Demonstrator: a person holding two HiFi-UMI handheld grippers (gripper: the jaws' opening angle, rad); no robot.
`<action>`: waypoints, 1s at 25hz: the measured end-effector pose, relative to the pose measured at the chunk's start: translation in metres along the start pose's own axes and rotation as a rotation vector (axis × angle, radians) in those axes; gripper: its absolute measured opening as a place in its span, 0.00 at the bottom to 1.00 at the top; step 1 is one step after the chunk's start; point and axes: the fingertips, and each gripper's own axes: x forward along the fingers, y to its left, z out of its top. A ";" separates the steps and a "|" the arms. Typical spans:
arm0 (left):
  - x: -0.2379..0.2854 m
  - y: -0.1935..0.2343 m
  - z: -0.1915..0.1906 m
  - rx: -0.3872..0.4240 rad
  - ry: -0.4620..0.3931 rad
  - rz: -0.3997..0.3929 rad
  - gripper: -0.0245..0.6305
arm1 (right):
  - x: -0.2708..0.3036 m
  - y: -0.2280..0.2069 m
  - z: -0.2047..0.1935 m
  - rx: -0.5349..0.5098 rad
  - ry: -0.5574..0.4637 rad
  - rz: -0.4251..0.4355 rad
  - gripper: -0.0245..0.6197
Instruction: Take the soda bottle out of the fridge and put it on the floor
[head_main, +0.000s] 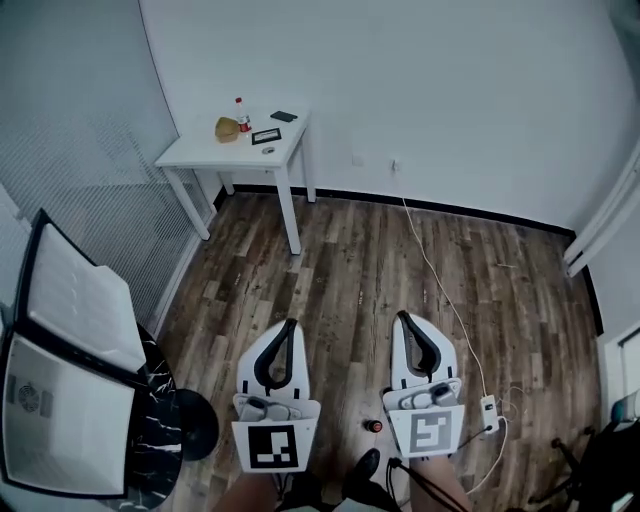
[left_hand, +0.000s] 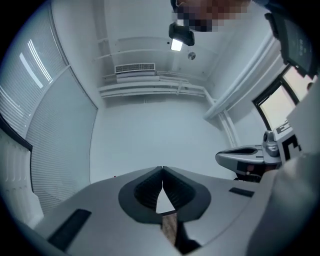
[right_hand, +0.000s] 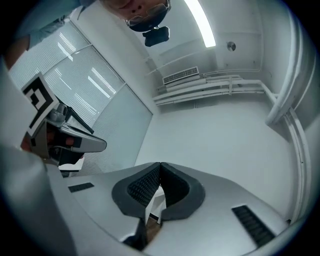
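Both grippers are held side by side over the wood floor (head_main: 360, 270), pointing at the far wall. My left gripper (head_main: 290, 324) is shut, its dark pads meeting at the tip with nothing between them (left_hand: 162, 170). My right gripper (head_main: 402, 316) is shut too and holds nothing (right_hand: 160, 165). Each shows at the edge of the other's view: the right gripper (left_hand: 250, 159) and the left gripper (right_hand: 65, 142). A small bottle (head_main: 241, 113) with a red cap and label stands on the white table (head_main: 285, 150) at the far left. The white fridge (head_main: 60, 350) with black edges stands at my near left.
A yellowish lump (head_main: 227, 128) and two flat dark items lie on the table. A round black stool (head_main: 197, 424) stands by the fridge. A white cable (head_main: 435, 275) runs across the floor to a power strip (head_main: 490, 411). A small red thing (head_main: 373, 426) lies between the grippers.
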 end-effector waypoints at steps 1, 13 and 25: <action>-0.002 0.003 0.009 0.008 -0.007 0.004 0.06 | 0.001 0.001 0.009 -0.004 -0.004 0.004 0.06; -0.025 0.048 0.079 0.007 -0.108 0.071 0.06 | 0.024 0.026 0.093 -0.036 -0.096 0.037 0.06; -0.039 0.057 0.098 0.022 -0.156 0.066 0.06 | 0.026 0.035 0.123 -0.048 -0.169 0.014 0.06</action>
